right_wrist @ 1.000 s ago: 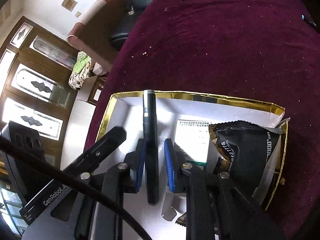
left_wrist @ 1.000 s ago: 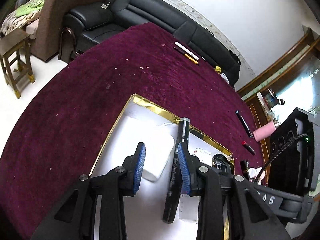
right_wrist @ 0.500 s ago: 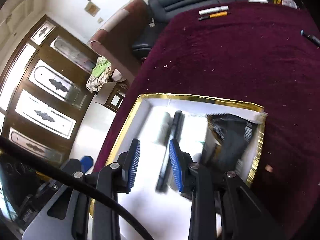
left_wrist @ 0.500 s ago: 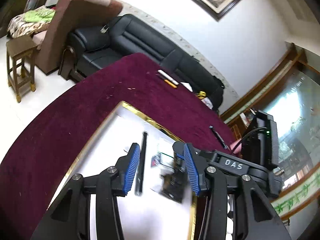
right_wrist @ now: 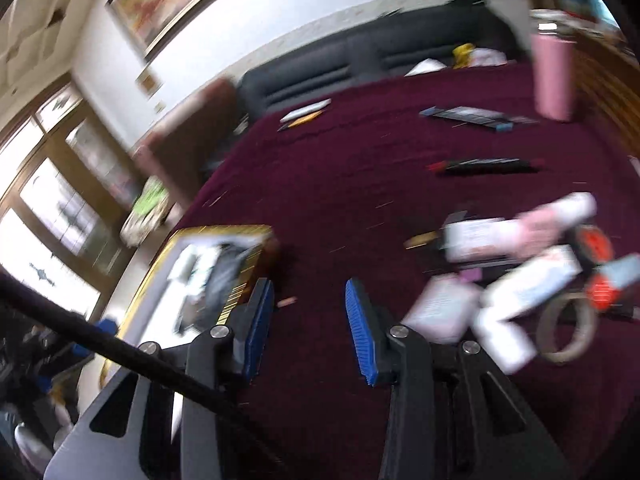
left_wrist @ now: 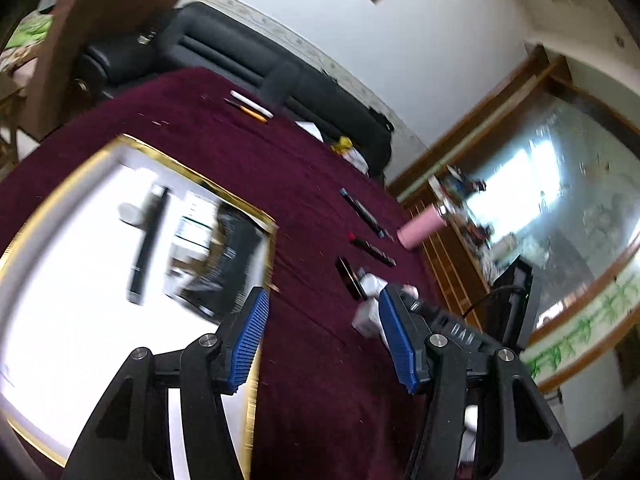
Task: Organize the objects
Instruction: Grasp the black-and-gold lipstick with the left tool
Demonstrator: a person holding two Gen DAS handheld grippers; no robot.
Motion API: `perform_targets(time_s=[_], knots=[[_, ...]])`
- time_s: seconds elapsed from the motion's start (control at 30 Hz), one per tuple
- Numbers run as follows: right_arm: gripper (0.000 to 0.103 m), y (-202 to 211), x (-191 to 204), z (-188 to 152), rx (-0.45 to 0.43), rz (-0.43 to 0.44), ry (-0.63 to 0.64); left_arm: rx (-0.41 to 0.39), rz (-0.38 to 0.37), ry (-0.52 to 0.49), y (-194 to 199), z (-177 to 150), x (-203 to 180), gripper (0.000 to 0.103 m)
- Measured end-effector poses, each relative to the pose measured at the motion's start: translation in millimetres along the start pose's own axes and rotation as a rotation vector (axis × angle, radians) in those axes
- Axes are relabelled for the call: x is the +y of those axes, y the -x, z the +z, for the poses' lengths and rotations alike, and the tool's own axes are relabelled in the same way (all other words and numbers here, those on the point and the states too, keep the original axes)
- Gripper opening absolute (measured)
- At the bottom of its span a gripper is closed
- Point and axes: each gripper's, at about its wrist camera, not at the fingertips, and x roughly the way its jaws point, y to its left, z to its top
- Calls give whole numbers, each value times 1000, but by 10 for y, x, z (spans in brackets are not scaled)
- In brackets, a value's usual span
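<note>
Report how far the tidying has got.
Done: a black pen and a dark packet lie in the gold-rimmed tray. In hand: nothing; both claws, left and right, are opening, empty. Left: markers, tape roll and packets on the cloth.

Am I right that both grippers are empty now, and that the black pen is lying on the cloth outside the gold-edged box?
Not quite. Both the left gripper and the right gripper are empty, their jaws opening, but the black pen lies inside the gold-edged box, not on the cloth. The left wrist view shows it.
</note>
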Motion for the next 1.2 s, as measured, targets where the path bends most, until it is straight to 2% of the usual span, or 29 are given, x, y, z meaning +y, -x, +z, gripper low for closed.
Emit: perform_targets(time_s=[0.07,0.27,0.43,0.6,0.8,0.87,0.93,0.97,1.0,1.03,1.07,1.13,1.2], knots=[[43,101,-239,42,-42,-25,-44,36,14,-34,-133,-53,-155,51],[43,138,-773,142,-107,-72,-126,125,61,-134,-595,-169,-619,51],[43,58,-1071,97,-108,-39,-195,180,131,-202,-1159,-153,-874,51],[43,1,-1151,69,-74,15,-227,221,233,-210,-1956,12,-920,51],[48,15,-1230,55,-68,61,-260,306,338,-229,-2697,-4,-900,51],[48,-9,-1266,61,-57,76,-275,327,381,-276,-2851,-43,-937,51],[48,-5,-1278,59,-57,85,-282,315,449,-379,-2917,-104,-1027,51],[48,-2,-1282,58,-58,87,-283,319,462,-417,-2926,-137,-1048,47],[48,-2,-1286,56,-59,88,-284,319,473,-453,-2923,-163,-1063,39],[48,-5,-1287,54,-58,88,-284,323,480,-486,-2898,-187,-1069,23],[48,-11,-1289,51,-56,90,-285,332,481,-504,-2869,-191,-1055,14],[48,-21,-1296,47,-52,86,-284,347,449,-497,-2763,-180,-987,14],[48,-36,-1296,43,-46,85,-282,340,469,-508,-2644,-175,-918,14]])
